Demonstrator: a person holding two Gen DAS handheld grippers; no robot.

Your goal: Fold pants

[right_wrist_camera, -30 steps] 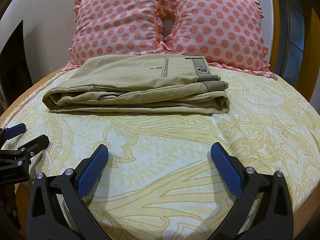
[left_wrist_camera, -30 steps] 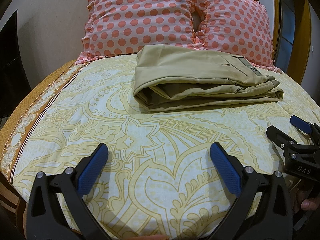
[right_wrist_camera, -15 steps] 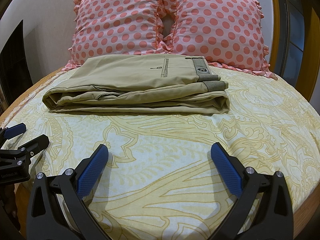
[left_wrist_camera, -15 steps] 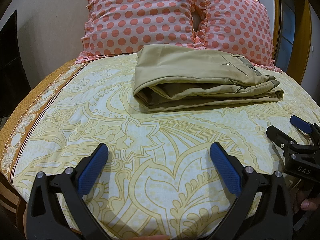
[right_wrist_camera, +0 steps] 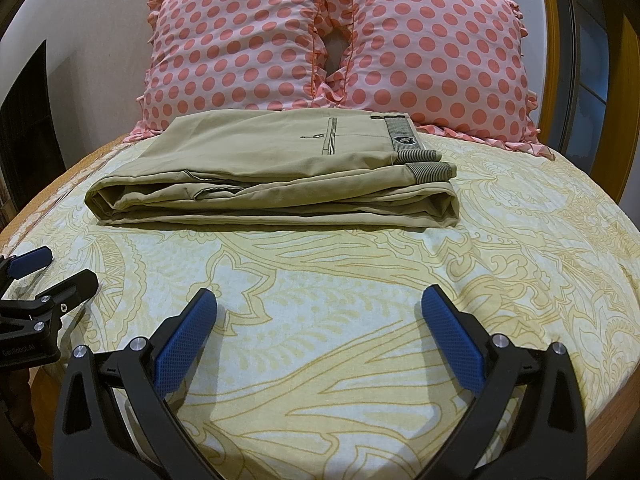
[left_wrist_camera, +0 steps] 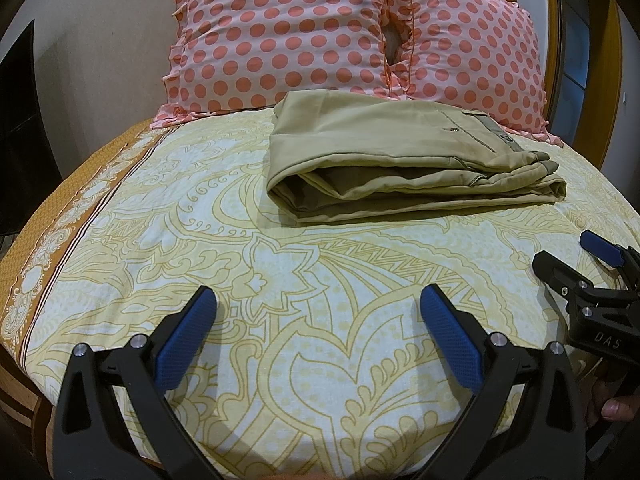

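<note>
While nothing has shifted since the frames a moment earlier, the khaki pants (right_wrist_camera: 272, 176) lie folded into a flat rectangle on the bed (right_wrist_camera: 500, 280), just in front of two pink polka-dot pillows (right_wrist_camera: 340, 40) and touching their ruffled edge. The left claw (left_wrist_camera: 316, 320) hovers over the patterned sheet, well short of the pants, its blue pads spread wide and holding nothing. The right claw (right_wrist_camera: 316, 320) hovers likewise, wide apart and empty, also short of the pants. In each view the other claw is cut off at the frame edge. A fingertip (left_wrist_camera: 618, 414) peeks in by the pants' right side; the hand itself is hidden.
</note>
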